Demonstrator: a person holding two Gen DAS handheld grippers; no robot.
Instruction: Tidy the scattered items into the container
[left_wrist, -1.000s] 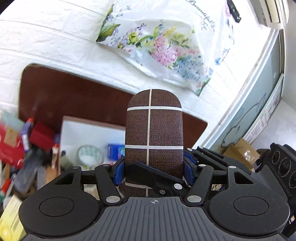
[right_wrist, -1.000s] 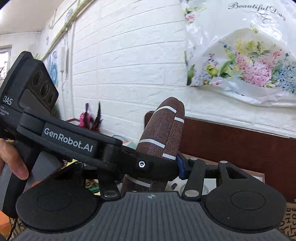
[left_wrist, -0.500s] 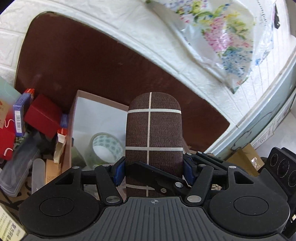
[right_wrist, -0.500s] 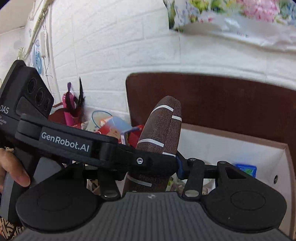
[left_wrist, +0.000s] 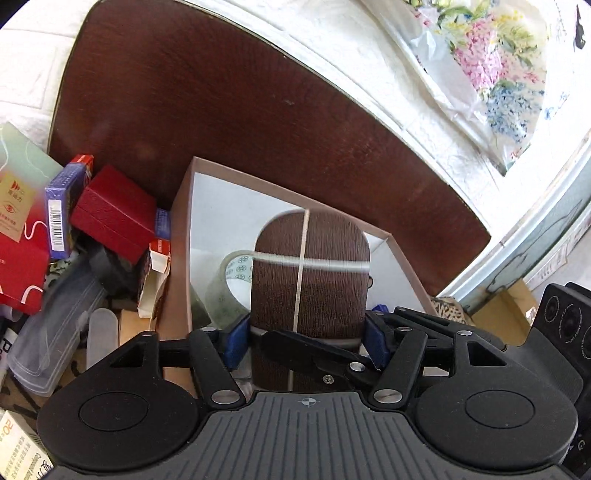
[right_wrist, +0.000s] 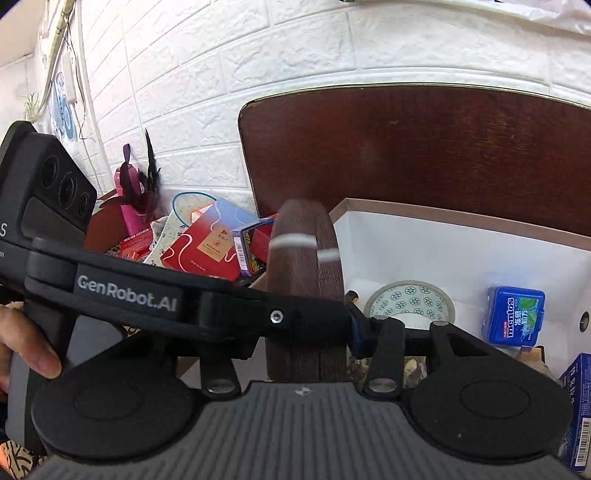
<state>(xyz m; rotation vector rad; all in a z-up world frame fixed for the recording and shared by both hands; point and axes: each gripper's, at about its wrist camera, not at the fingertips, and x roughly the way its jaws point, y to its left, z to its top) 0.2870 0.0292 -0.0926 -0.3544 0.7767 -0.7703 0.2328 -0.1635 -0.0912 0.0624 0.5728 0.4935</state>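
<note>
Brown case (left_wrist: 309, 273) blurred, hiding tape roll (left_wrist: 231, 284) partly.

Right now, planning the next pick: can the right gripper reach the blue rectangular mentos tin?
Probably not yet: right gripper is shut on the brown white-striped fabric case. The blue mentos tin lies uncovered in the white box.

"GenRobot.AI" reads white across the black gripper arm (right_wrist: 155, 299) at 9 o'clock; "mentos" shows on the blue box (right_wrist: 515, 317) at 3 o'clock.
</note>
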